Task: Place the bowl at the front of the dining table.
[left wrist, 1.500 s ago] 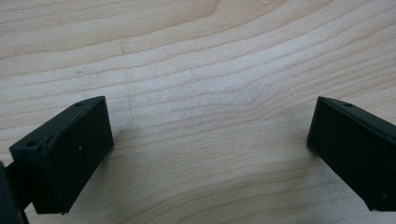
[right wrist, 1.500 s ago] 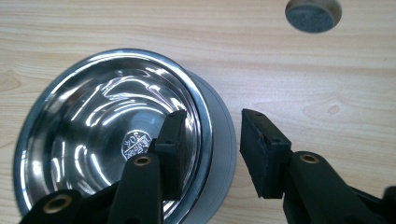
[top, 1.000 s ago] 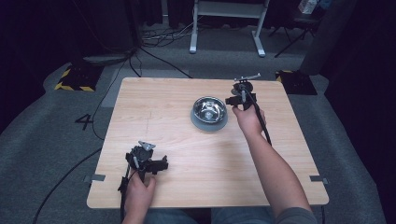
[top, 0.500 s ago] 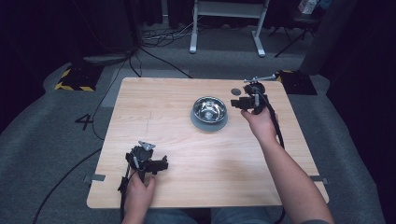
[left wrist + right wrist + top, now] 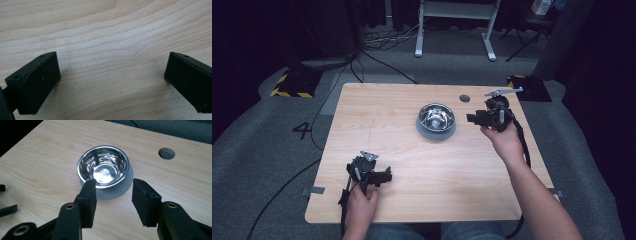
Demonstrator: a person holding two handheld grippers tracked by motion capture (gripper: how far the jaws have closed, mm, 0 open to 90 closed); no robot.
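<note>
Dark floor rings the table [image 5: 382, 125]; the bowl [image 5: 436, 120] sits right of centre. Right gripper [image 5: 477, 118] is beside it, jaws apart, empty. Left gripper [image 5: 110, 82] gapes over bare wood. Pinching the slick rim off-centre could tip or skid the bowl.

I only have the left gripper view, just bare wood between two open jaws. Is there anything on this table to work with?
Observer: Yes, a steel bowl with a grey base sits toward the far right of the table.
Operator: Anything in it?
Observer: It looks empty in the right gripper view.
Operator: Where is the other gripper?
Observer: The right gripper is just right of the bowl, pointing at it, jaws open and not touching it.
Operator: And mine?
Observer: The left gripper rests near the front left edge.
</note>
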